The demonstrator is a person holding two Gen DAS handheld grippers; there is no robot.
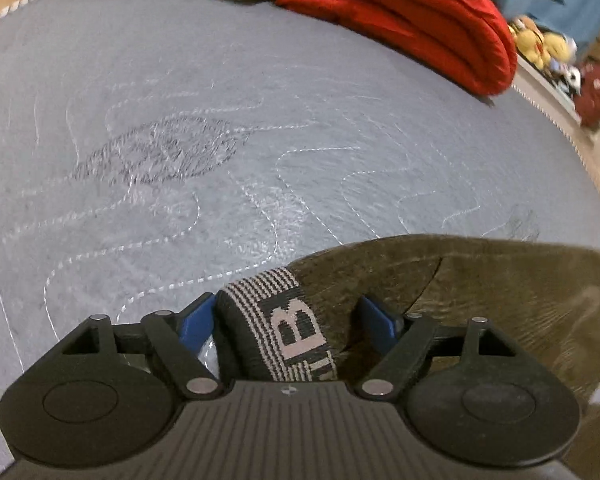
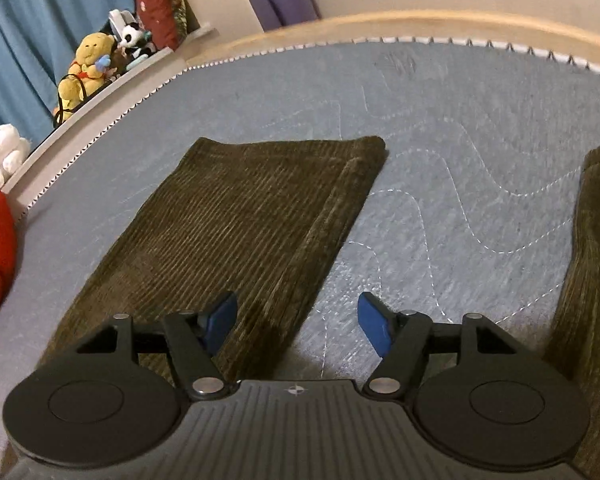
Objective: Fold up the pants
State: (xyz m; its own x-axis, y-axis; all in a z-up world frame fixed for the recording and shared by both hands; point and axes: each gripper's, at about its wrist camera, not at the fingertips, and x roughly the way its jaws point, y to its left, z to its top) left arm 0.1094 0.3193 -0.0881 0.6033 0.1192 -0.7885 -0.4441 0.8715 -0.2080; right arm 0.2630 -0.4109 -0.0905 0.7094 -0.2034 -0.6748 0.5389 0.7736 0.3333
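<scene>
A grey quilted mattress (image 1: 260, 92) fills both views, its stitched edge curving along the top of the right wrist frame. On it lie the olive corduroy pants (image 2: 236, 224): one leg stretches from the lower left toward the centre of the right wrist view, the other runs down the right edge. In the left wrist view the pants occupy the lower right, with the striped waistband (image 1: 284, 320) at bottom centre. A folded red blanket (image 1: 412, 20) sits upper right there. Stuffed toys (image 2: 86, 68) line a ledge at the upper left of the right wrist view. The left gripper (image 1: 290, 322) stands wide, the waistband between its blue fingers (image 1: 196, 326), no squeeze visible. The right gripper (image 2: 298, 322) is open over the inner edge of the leg and bare mattress.
</scene>
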